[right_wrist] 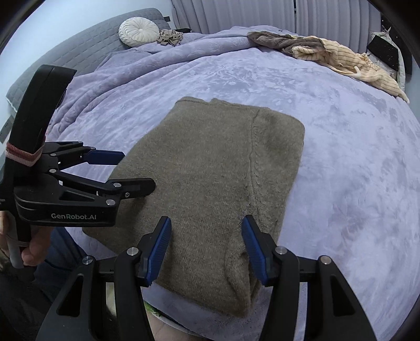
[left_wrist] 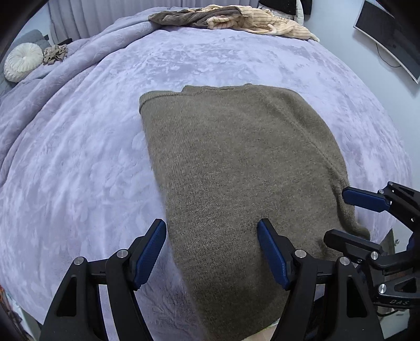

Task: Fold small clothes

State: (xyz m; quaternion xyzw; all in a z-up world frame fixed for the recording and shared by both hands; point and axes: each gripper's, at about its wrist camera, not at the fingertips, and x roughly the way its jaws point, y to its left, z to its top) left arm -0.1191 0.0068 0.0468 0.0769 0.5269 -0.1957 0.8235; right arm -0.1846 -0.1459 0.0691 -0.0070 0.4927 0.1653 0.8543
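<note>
Both grippers, left gripper (left_wrist: 211, 251) and right gripper (right_wrist: 206, 248), hover spread wide over the near end of a folded brown sweater (left_wrist: 236, 170) on the lilac blanket (left_wrist: 78, 157) (nothing pinched). Farther back lie a clothes heap (left_wrist: 231, 19), round cushion (left_wrist: 22, 61) and monitor (left_wrist: 388, 34).

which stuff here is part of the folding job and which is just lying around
In the job:
- olive-brown knitted sweater, lying partly folded on the bed
- left tongs, open
- right tongs, open

Lying about:
- heap of brown and cream striped clothes
- round white pleated cushion
- small crumpled beige cloth
- lilac plush blanket
</note>
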